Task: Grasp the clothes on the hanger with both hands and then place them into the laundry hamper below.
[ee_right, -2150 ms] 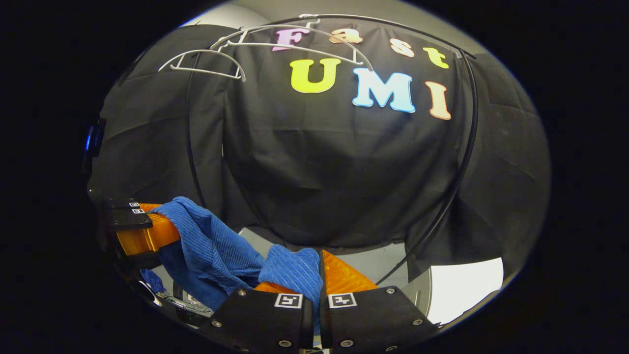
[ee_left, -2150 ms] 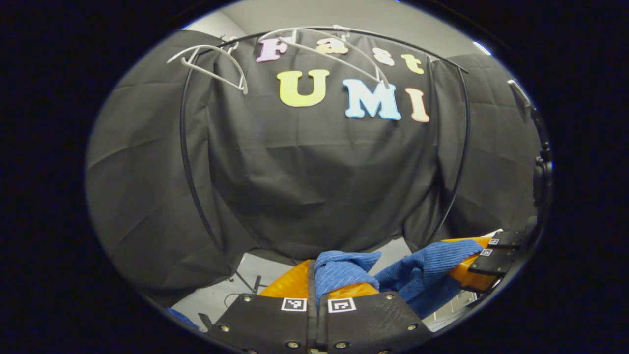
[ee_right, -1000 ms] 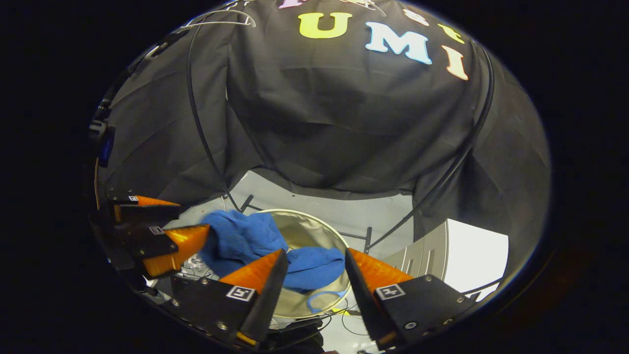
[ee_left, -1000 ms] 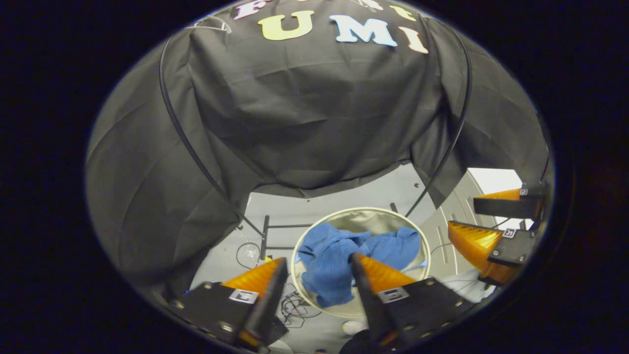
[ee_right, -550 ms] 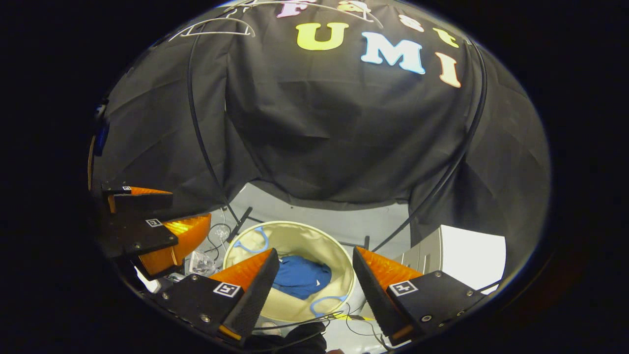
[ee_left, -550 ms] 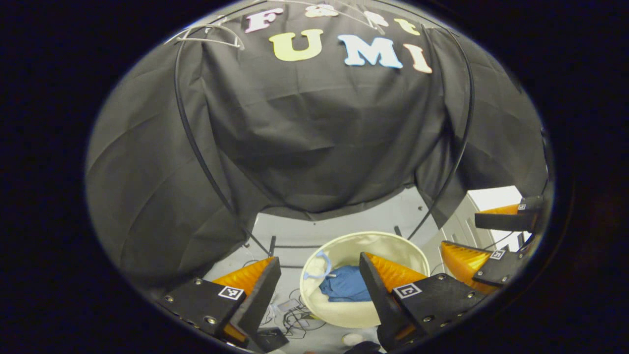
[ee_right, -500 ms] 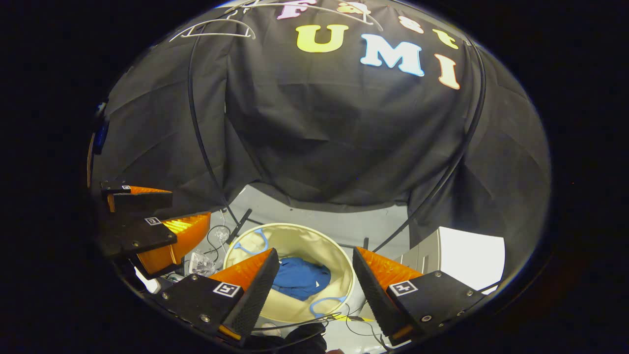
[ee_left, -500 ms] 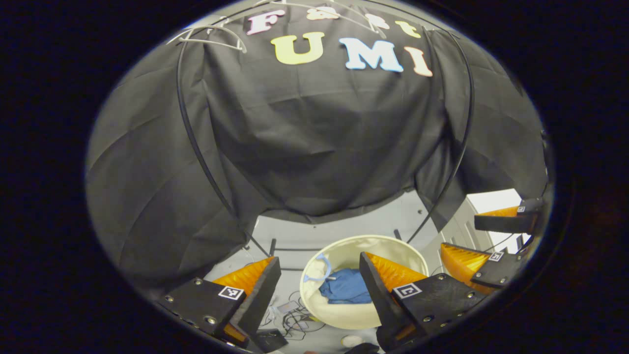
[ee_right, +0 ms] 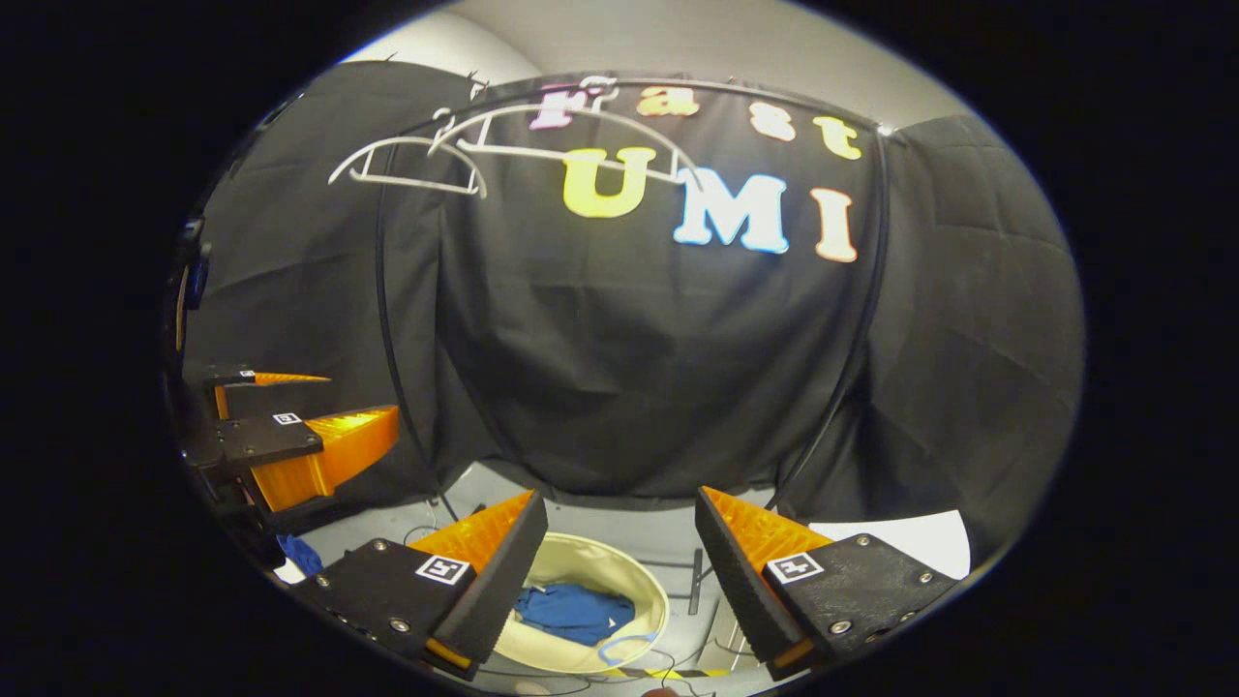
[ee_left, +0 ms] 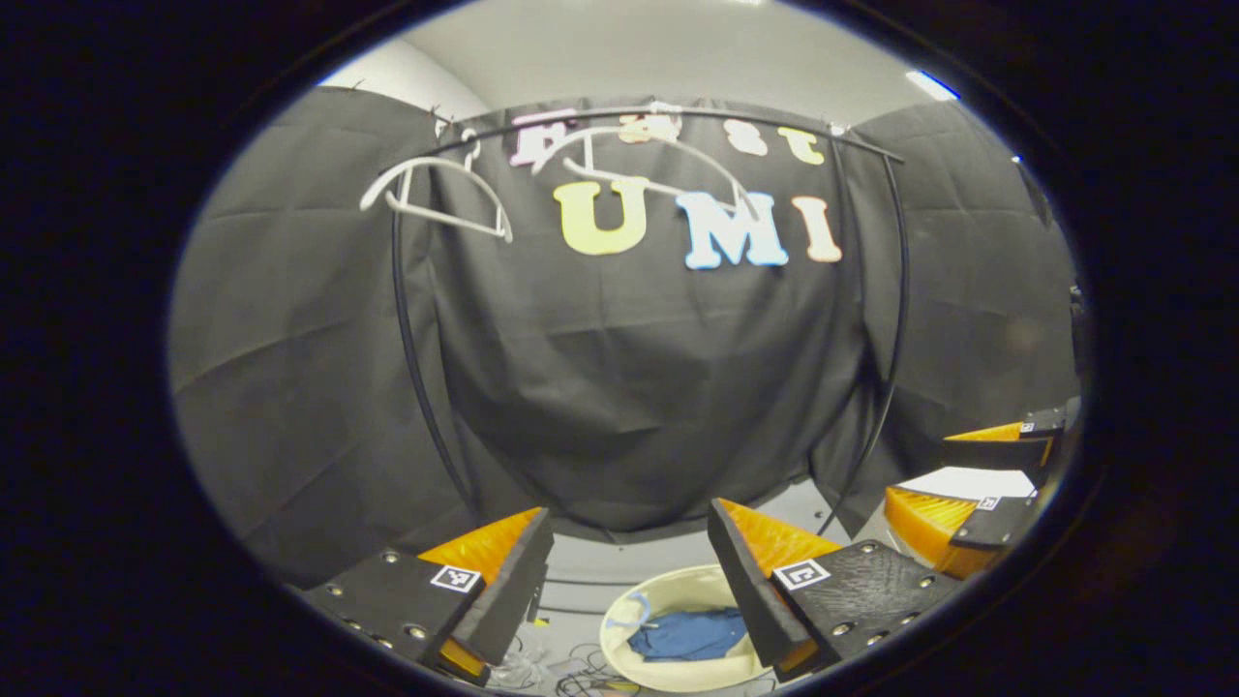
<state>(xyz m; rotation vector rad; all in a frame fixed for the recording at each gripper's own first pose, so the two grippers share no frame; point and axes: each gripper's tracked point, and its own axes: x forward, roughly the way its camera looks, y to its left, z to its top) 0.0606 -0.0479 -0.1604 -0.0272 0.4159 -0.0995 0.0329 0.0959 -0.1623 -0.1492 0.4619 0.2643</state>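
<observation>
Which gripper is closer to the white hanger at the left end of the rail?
Left, probably. The white hanger hangs above and to the left of the left gripper. The right gripper sits farther to the right, beside the left one, so the hanger lies farther across from it.

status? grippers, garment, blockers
Left gripper open, empty. Right gripper open, empty. Blue garment in the hamper; hangers bare on the rail. Nothing in the way.

Hamper (ee_left: 678, 668) rim partly cut off, seemingly.
</observation>
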